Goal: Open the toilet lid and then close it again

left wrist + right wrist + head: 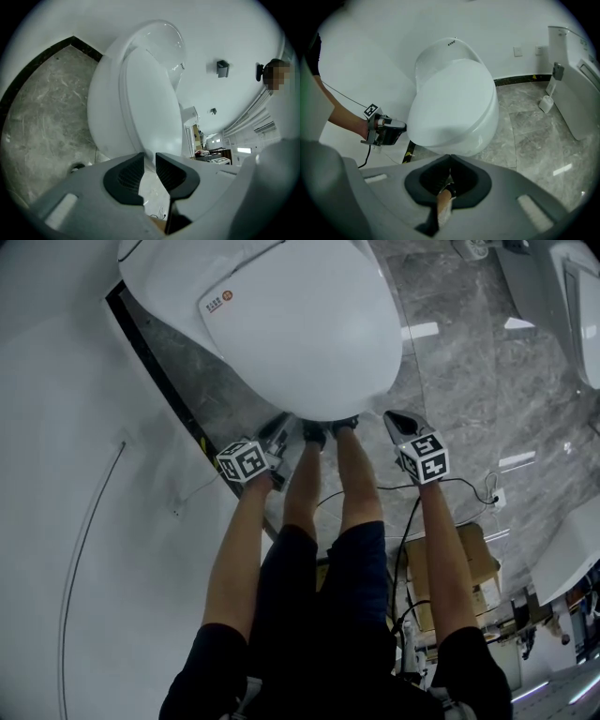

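At toilet's front, toilet lid (309, 334) lying shut over bowl, not yet being lifted; left tongs (149, 155) standing slightly apart, pointing at lid's front-left rim, pads pressing on nothing, probably lining up to nip edge for raising; right tongs (450, 158) resting together, empty, hanging off front-right, out of lid's swing; person's feet (316, 434) standing against bowl between both tongs, crowding approach; cable (466, 481) trailing over floor (487, 352); cardboard box (473, 563) sitting behind.
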{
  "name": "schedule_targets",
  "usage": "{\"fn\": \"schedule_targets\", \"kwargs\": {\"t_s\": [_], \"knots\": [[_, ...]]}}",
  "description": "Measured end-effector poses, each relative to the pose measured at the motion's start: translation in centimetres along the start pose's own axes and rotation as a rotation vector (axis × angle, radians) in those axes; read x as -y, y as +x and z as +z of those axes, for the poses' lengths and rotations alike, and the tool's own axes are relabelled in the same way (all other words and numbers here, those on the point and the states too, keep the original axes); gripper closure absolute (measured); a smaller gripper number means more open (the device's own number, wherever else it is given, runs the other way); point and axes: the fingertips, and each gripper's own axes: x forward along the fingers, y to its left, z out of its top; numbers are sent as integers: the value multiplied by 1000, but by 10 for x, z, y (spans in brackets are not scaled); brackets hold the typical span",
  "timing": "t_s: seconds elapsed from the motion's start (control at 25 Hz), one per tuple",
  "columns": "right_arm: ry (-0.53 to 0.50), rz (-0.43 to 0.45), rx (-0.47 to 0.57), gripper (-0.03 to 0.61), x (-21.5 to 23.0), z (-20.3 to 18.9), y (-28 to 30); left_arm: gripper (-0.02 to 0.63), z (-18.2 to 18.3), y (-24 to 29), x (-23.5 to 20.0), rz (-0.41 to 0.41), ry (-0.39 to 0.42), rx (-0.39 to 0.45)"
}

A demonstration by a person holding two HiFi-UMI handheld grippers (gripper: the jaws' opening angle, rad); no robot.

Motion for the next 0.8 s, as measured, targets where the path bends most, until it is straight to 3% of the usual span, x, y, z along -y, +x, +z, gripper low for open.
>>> {"fn": "schedule_targets", "kwargs": {"t_s": [0.4, 0.6, 0.8], "knots": [[-8, 27, -19, 575, -11, -2, -4, 528, 0, -2, 6, -48, -75, 28], [-5, 39, -30, 575, -14, -9, 4, 526, 0, 1, -1, 10, -87, 52], [7, 55, -29, 575, -20, -6, 8, 526, -1, 0, 3, -22, -123, 83]]}}
